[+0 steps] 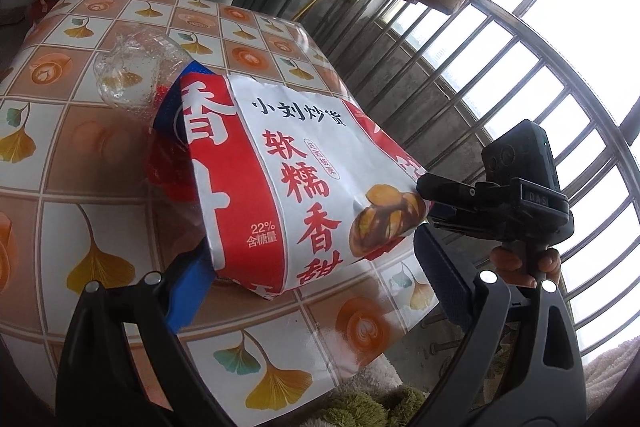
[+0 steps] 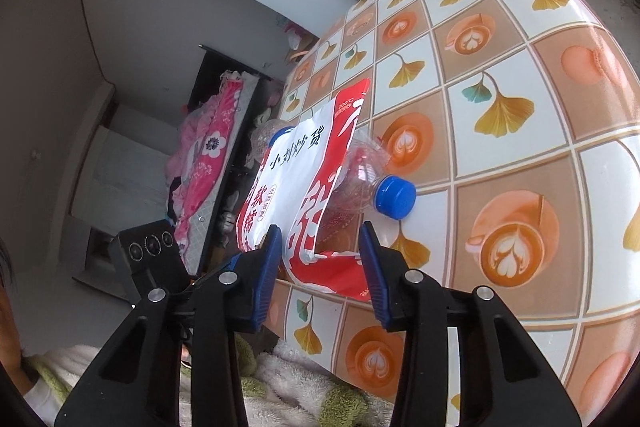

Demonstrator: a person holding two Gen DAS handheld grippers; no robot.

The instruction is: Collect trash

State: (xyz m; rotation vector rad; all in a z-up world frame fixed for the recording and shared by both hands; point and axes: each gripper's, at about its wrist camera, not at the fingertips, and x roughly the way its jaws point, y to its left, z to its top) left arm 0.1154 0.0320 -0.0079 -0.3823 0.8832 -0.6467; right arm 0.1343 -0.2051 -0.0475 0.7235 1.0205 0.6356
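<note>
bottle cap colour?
Blue: the ribbed screw cap on the crushed clear plastic bottle. Clearest in the right wrist view.

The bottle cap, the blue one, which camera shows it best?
The right wrist view: the blue cap sits in plain sight on the clear bottle beside the snack bag. The left wrist view shows only the bottle's crumpled body; the cap is hidden.

Your left gripper and right gripper share black forked arms, silver screws and ribbed blue pads. You wear a fluffy white-and-green robe.
</note>
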